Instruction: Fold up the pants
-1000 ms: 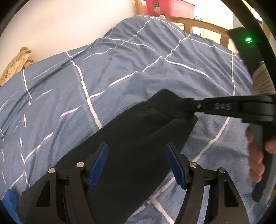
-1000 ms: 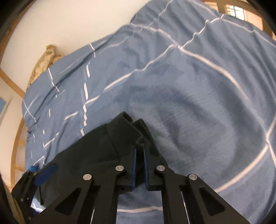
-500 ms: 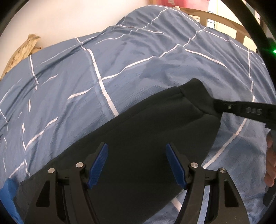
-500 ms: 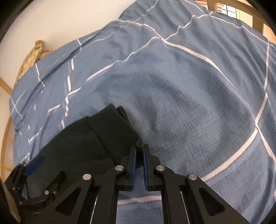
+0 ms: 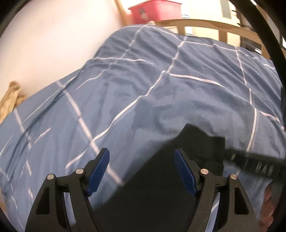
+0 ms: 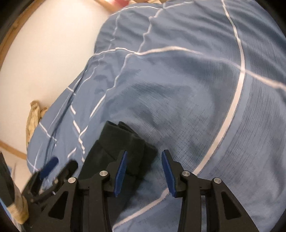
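Observation:
Black pants (image 5: 160, 192) lie folded on the blue checked duvet (image 5: 143, 89). My left gripper (image 5: 141, 155) hovers over their left edge, jaws wide and still opening, with nothing pinched. In the right wrist view the pants' folded end (image 6: 121, 141) rests on the duvet. My right gripper (image 6: 144, 155) is opening. The cloth's corner lies by its left pad (image 6: 120, 171) and neither pad presses on it. The right gripper (image 5: 257, 166) also shows at the right of the left wrist view, by a hand (image 5: 268, 198). The left gripper (image 6: 51, 169) is blurred at the lower left.
A white wall (image 5: 62, 44) runs along the bed's far side, with a tan woven thing (image 6: 33, 117) against it. A wooden bed rail (image 5: 205, 25) and a pink bin (image 5: 157, 10) stand beyond the duvet. Bare duvet (image 6: 205, 89) stretches ahead and to the right.
The right gripper has opened and let go of the pants' corner, which now rests on the duvet. The left gripper has shifted left, so the pants sit lower right in its view.

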A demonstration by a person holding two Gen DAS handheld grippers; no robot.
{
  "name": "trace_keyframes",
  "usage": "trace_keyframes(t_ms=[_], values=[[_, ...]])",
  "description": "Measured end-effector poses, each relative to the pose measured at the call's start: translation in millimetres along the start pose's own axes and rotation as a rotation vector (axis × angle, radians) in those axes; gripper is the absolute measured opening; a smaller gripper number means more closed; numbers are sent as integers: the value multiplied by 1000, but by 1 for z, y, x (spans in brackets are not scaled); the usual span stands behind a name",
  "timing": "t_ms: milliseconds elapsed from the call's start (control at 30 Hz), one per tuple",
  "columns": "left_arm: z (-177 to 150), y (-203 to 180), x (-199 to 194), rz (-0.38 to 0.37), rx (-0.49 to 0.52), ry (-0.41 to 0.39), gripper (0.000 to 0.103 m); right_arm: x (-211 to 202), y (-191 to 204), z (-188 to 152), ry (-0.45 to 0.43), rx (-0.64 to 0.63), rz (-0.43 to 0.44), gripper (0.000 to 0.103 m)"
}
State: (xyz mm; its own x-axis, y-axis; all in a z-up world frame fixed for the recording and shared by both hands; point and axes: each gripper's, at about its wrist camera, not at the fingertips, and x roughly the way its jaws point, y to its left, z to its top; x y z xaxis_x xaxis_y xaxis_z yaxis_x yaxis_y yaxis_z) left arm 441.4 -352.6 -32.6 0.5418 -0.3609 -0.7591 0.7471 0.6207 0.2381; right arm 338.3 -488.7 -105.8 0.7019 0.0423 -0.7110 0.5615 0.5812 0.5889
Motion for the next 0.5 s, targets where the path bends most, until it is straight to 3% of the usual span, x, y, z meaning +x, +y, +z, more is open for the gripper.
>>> trace_keyframes(t_ms=[233,433,500], values=[[19,-11,45,-152,31,108,67,16,-11,-12,-16,36,106,41],[20,-35,68,-137,120,152,66,21,-16,-18,-78,5,137,41],[19,-40,77,-171,118,177,59,22,-17,-19,-90,12,153,41]])
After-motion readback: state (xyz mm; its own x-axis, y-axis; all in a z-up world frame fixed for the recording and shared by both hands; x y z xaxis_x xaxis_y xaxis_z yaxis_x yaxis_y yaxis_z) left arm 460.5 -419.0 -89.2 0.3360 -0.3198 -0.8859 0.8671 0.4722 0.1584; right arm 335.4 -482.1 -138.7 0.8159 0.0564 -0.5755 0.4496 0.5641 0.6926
